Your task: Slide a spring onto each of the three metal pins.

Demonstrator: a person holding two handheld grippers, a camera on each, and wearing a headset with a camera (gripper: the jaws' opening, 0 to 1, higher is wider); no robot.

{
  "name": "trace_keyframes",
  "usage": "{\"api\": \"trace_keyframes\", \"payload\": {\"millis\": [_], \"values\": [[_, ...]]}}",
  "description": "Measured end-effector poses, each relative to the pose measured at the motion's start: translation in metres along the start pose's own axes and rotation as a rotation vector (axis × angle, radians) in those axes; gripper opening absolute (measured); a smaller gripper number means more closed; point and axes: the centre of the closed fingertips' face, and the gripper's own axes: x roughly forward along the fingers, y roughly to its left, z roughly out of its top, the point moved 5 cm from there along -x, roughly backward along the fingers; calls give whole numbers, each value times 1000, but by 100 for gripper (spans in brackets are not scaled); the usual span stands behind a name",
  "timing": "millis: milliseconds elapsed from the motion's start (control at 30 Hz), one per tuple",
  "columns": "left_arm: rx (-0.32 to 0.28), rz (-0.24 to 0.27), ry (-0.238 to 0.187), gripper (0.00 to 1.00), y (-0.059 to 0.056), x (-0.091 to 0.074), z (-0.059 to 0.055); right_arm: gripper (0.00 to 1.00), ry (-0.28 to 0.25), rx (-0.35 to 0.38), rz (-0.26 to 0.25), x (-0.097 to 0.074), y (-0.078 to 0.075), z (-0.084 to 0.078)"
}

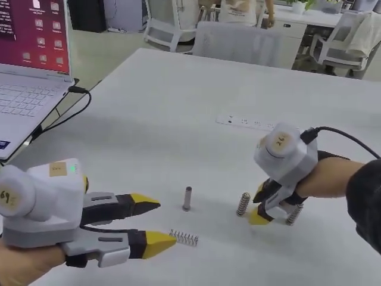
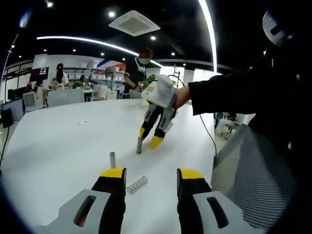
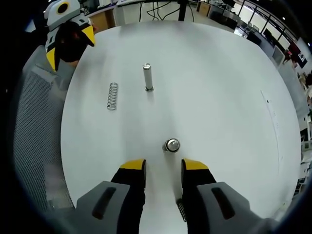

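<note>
Spring (image 1: 183, 238) lies flat just past the wide, empty jaws of your left gripper (image 1: 164, 221), bare pin (image 1: 187, 198) upright beyond it, so pinch lightly near one end, bore free; your right gripper (image 3: 163, 165) stands parted-jawed above a sprung pin (image 3: 171, 145).

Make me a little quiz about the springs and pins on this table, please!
1. True or false: the loose spring stands upright.
2. The bare pin is: A) lying down, B) standing upright, C) held by a gripper.
3. Fill in: the left gripper's jaws are ____.
Key: 1 false, it lies flat; 2 B; 3 open.
</note>
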Motion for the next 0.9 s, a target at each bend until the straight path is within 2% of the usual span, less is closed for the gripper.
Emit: {"api": "trace_keyframes", "payload": {"millis": [433,900], "values": [[2,-5,0,35,-2,0,0,26,0,5,2,-3,9,-5],[2,-11,2,35,-3,2,0,26,-15,9,8,-5,27,-11]]}}
